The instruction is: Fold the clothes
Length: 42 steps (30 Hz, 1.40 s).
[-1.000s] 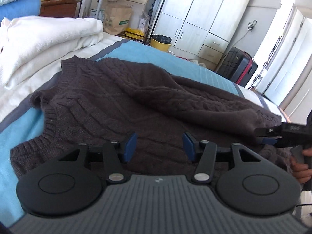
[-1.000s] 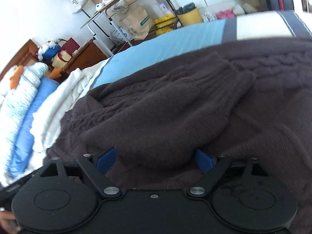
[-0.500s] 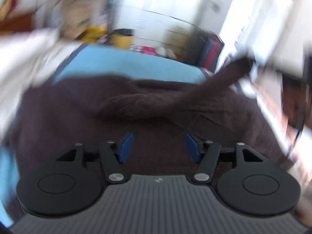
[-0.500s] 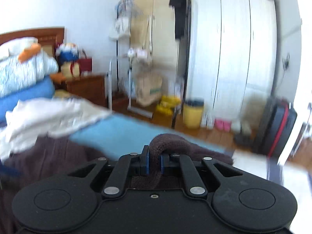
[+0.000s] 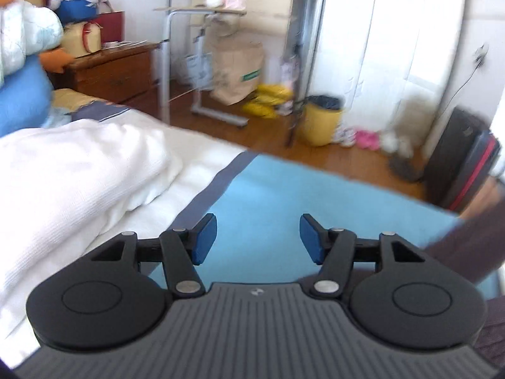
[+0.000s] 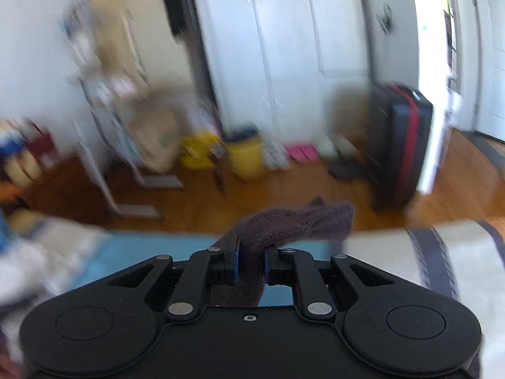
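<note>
Your right tongs [image 6: 251,267] pinch a bunched fold of the dark brown knitted sweater [image 6: 293,224], their jaws having just eased a little wider around it; the knit juts forward past the blue pads, lifted above the bed [image 6: 151,249]; your left tongs [image 5: 258,240] stand apart with nothing between them, over the light-blue sheet [image 5: 315,195]; the sweater shows at that view's right edge; a white blanket [image 5: 72,170] lies left.

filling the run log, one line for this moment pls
right claw: shut on sweater | left claw: open, empty, over bed sheet
</note>
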{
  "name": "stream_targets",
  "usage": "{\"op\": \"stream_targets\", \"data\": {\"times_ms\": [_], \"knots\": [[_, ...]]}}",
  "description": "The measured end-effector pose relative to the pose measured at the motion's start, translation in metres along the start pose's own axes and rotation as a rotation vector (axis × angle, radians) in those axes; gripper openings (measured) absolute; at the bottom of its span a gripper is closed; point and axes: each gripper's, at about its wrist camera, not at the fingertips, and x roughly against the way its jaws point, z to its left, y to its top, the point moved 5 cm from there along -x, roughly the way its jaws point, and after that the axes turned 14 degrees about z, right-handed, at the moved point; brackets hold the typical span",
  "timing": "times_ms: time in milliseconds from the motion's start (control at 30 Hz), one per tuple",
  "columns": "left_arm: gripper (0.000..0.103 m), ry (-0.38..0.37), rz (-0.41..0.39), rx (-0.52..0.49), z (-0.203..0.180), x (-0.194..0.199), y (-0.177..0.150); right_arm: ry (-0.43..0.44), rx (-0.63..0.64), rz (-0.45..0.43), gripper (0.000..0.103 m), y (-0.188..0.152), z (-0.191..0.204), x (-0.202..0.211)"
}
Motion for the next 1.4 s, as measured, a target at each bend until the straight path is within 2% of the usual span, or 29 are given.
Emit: {"op": "stream_targets", "data": {"times_ms": [33, 67, 100, 133, 167, 233, 267, 300, 367, 400, 433, 467, 500, 600, 633, 667, 733, 800, 833, 867, 933, 1000, 1067, 1100, 1167, 1233, 1333, 1400], "knots": [[0.058, -0.052, 0.027, -0.053, -0.003, 0.001, -0.006, -0.039, 0.021, 0.043, 0.029, -0.008, -0.008, -0.014], [0.058, -0.089, 0.06, -0.12, -0.01, 0.0, -0.013, -0.101, 0.044, 0.083, 0.029, -0.014, -0.015, -0.027], [0.058, -0.109, 0.091, -0.199, -0.017, -0.001, -0.022, -0.231, 0.071, 0.092, 0.028, -0.023, -0.024, -0.035], [0.059, -0.11, 0.108, -0.289, -0.025, -0.001, -0.034, -0.395, 0.115, 0.066, 0.031, -0.03, -0.033, -0.039], [0.06, -0.092, 0.109, -0.385, -0.03, -0.001, -0.047, -0.508, 0.184, 0.038, 0.033, -0.036, -0.038, -0.041], [0.062, -0.038, 0.121, -0.568, -0.044, -0.005, -0.076, -0.57, 0.281, 0.027, 0.032, -0.043, -0.044, -0.047], [0.062, -0.022, 0.128, -0.64, -0.049, -0.008, -0.086, -0.535, 0.283, 0.017, 0.033, -0.044, -0.048, -0.046], [0.062, -0.006, 0.128, -0.693, -0.055, -0.011, -0.092, -0.458, 0.261, 0.01, 0.034, -0.04, -0.051, -0.045], [0.063, 0.027, 0.123, -0.742, -0.07, -0.02, -0.097, -0.282, 0.198, 0.008, 0.049, -0.031, -0.057, -0.043], [0.063, 0.044, 0.123, -0.736, -0.073, -0.026, -0.094, -0.199, 0.148, 0.037, 0.068, -0.026, -0.061, -0.047], [0.063, 0.06, 0.134, -0.717, -0.072, -0.034, -0.09, -0.119, 0.097, 0.069, 0.074, -0.021, -0.065, -0.052], [0.053, 0.054, 0.166, -0.692, -0.073, -0.041, -0.084, -0.042, 0.051, 0.115, 0.083, -0.017, -0.068, -0.061], [0.012, 0.045, 0.201, -0.667, -0.074, -0.048, -0.078, 0.029, 0.006, 0.17, 0.087, -0.015, -0.068, -0.072], [0.009, 0.114, 0.147, -0.56, -0.071, -0.048, -0.04, 0.217, -0.121, 0.318, 0.087, -0.015, -0.069, -0.105], [0.009, 0.138, 0.127, -0.524, -0.069, -0.048, -0.027, 0.216, -0.138, 0.302, 0.086, -0.017, -0.069, -0.107], [0.01, 0.182, 0.074, -0.467, -0.065, -0.044, -0.009, 0.209, -0.152, 0.279, 0.086, -0.019, -0.068, -0.108], [0.018, 0.271, -0.02, -0.304, -0.052, -0.036, 0.024, 0.185, -0.142, 0.22, 0.086, -0.028, -0.064, -0.1], [0.034, 0.274, -0.052, -0.176, -0.04, -0.031, 0.041, 0.173, -0.139, 0.192, 0.086, -0.039, -0.065, -0.09], [0.037, 0.247, -0.053, -0.143, -0.037, -0.028, 0.042, 0.168, -0.133, 0.185, 0.086, -0.045, -0.07, -0.084], [0.043, 0.213, -0.045, -0.131, -0.036, -0.025, 0.038, 0.161, -0.119, 0.179, 0.086, -0.054, -0.075, -0.075], [0.051, 0.177, -0.019, -0.169, -0.039, -0.019, 0.019, 0.142, -0.086, 0.164, 0.086, -0.07, -0.089, -0.055], [0.057, 0.217, 0.025, -0.253, -0.043, -0.014, -0.012, 0.105, -0.064, 0.147, 0.086, -0.089, -0.11, -0.027], [0.057, 0.248, 0.097, -0.336, -0.054, -0.01, -0.05, 0.069, -0.061, 0.135, 0.086, -0.107, -0.135, 0.004], [0.057, 0.239, 0.141, -0.365, -0.059, -0.004, -0.069, 0.046, -0.061, 0.129, 0.086, -0.121, -0.149, 0.021], [0.057, 0.146, 0.203, -0.406, -0.075, 0.009, -0.103, -0.008, -0.061, 0.104, 0.087, -0.148, -0.175, 0.047], [0.057, 0.018, 0.254, -0.425, -0.094, 0.028, -0.134, -0.048, -0.126, 0.097, 0.087, -0.174, -0.203, 0.065], [0.057, -0.149, 0.297, -0.431, -0.127, 0.058, -0.168, -0.012, -0.276, 0.183, 0.087, -0.199, -0.236, 0.078], [0.057, -0.205, 0.285, -0.451, -0.149, 0.077, -0.184, 0.045, -0.389, 0.2, 0.087, -0.203, -0.246, 0.089]]}}
